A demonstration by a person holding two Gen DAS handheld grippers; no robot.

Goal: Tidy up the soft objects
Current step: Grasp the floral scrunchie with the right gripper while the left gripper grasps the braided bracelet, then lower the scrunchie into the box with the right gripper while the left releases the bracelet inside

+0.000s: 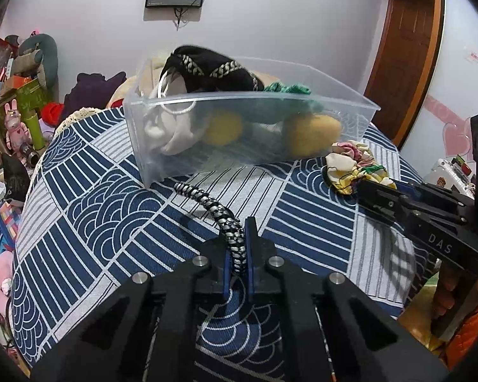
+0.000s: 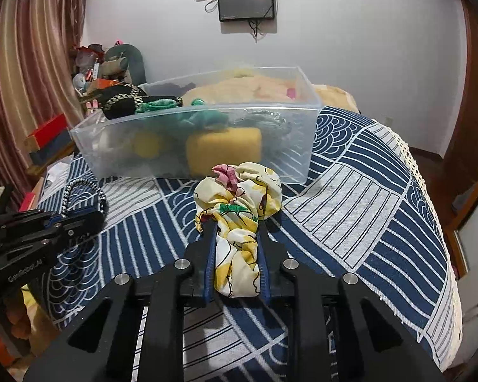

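A clear plastic bin (image 1: 350, 117) (image 2: 89, 146) stands on the blue-and-white patterned bedcover. It holds yellow sponges (image 1: 312, 133) (image 2: 223, 149), a black knit piece (image 1: 213, 70) (image 2: 121, 102), a green cloth (image 1: 290, 89) (image 2: 204, 117) and a white cloth (image 1: 172, 133). My left gripper (image 1: 237, 238) (image 2: 76, 216) is shut on a black-and-white braided cord (image 1: 207, 200) (image 2: 79, 187) that trails toward the bin. My right gripper (image 2: 235, 238) (image 1: 363, 187) is shut on a yellow floral scrunchie (image 2: 242, 197) (image 1: 353, 162), just in front of the bin.
The bedcover (image 1: 95, 210) (image 2: 366, 191) drops off at its lace edge (image 2: 430, 197). Toys and boxes (image 1: 19, 102) crowd the left side. A wooden door (image 1: 404, 51) stands at the right. A screen (image 2: 247, 1) hangs on the far wall.
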